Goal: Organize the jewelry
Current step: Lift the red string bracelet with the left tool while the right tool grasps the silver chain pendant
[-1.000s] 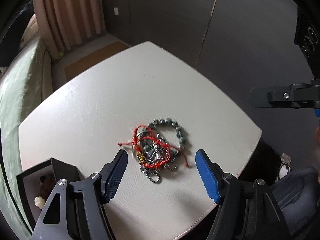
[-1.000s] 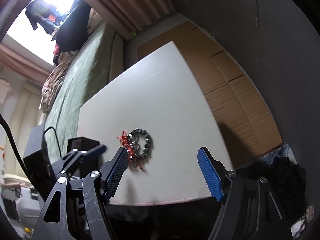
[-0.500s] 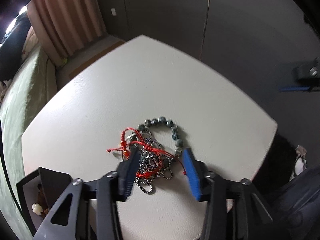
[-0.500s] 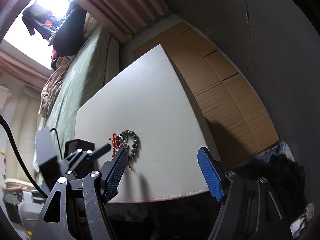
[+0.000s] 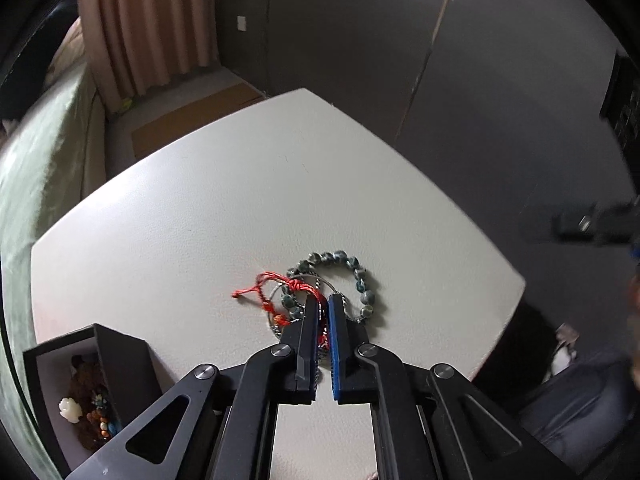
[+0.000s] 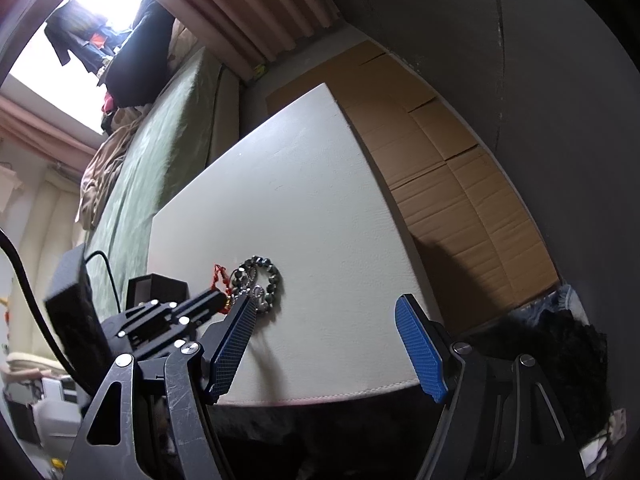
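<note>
A tangle of jewelry lies near the front of the white table (image 5: pixel 240 200): a red cord bracelet (image 5: pixel 280 282), a green bead bracelet (image 5: pixel 362 280) and a silver chain (image 5: pixel 276 328). My left gripper (image 5: pixel 324 300) points down into the tangle, its jaws closing with red cord and chain pinched between the blue pads. In the right wrist view the same bead bracelet (image 6: pixel 272 276) and red cord (image 6: pixel 219 272) lie just beyond the left gripper (image 6: pixel 220 298). My right gripper (image 6: pixel 326 302) hangs open over the table's near edge, nothing between its fingers.
An open black jewelry box (image 5: pixel 120 360) with several small pieces inside stands at the table's front left corner. A green-covered bed (image 6: pixel 160 140) runs along the left side. Flattened cardboard (image 6: pixel 460 168) lies on the floor to the right, and dark clothing (image 6: pixel 560 340) lies below it.
The left gripper's jaws went from wide apart around the tangle to nearly together on the red cord and chain. The right gripper stayed open and still.
</note>
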The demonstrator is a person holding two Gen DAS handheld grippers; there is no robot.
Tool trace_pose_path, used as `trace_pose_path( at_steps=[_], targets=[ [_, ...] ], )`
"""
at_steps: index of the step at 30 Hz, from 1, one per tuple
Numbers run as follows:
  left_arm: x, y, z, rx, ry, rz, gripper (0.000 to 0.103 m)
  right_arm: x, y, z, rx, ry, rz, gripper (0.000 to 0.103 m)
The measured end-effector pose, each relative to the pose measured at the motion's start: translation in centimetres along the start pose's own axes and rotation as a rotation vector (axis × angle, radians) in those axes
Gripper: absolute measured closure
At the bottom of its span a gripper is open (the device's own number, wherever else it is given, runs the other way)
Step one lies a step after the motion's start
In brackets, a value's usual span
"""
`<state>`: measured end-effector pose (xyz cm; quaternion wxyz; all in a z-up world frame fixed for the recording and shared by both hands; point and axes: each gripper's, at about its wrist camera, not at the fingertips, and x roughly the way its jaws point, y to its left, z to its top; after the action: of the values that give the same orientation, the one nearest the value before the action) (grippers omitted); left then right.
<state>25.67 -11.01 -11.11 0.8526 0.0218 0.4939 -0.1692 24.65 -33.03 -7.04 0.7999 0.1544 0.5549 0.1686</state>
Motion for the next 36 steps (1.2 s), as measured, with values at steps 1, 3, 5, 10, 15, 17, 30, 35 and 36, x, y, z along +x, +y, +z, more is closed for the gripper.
trace_pose_path(
  at_steps=[1,3,5,10,15,17,30,35,36],
  targets=[
    [-0.2,0.3,0.1,-0.009,-0.007,-0.001,0.099,0.2,0.2,0.0,-0.002,0.004,0.001,0.03],
    [-0.8,1.1,0.3,-0.029,-0.026,0.004,0.099,0.7,0.6,-0.1,-0.009,0.012,0.006,0.03],
    [-1.5,2.1,0.6,-0.054,-0.045,0.007,0.099,1.4,1.5,-0.2,-0.022,0.027,0.017,0.03],
    [-3.7,4.5,0.5,-0.114,-0.09,0.015,0.099,2.8,4.2,-0.4,-0.081,0.039,0.041,0.034],
    [-5.2,6.5,0.1,-0.155,-0.118,0.026,0.099,5.3,6.7,-0.7,-0.107,0.096,0.1,0.056],
    [-5.7,7.1,0.0,-0.171,-0.129,0.03,0.099,6.2,7.5,-0.9,-0.113,0.113,0.098,0.059],
    [-8.7,10.5,-1.8,-0.226,-0.181,0.036,0.099,11.0,11.0,-1.3,-0.164,0.16,-0.041,0.065],
    [-9.7,11.4,-2.3,-0.237,-0.194,0.037,0.099,12.1,12.4,-1.5,-0.218,0.148,-0.149,0.065],
    [-9.9,11.6,-2.4,-0.239,-0.198,0.038,0.099,12.4,12.6,-1.6,-0.223,0.15,-0.162,0.065]
  ],
)
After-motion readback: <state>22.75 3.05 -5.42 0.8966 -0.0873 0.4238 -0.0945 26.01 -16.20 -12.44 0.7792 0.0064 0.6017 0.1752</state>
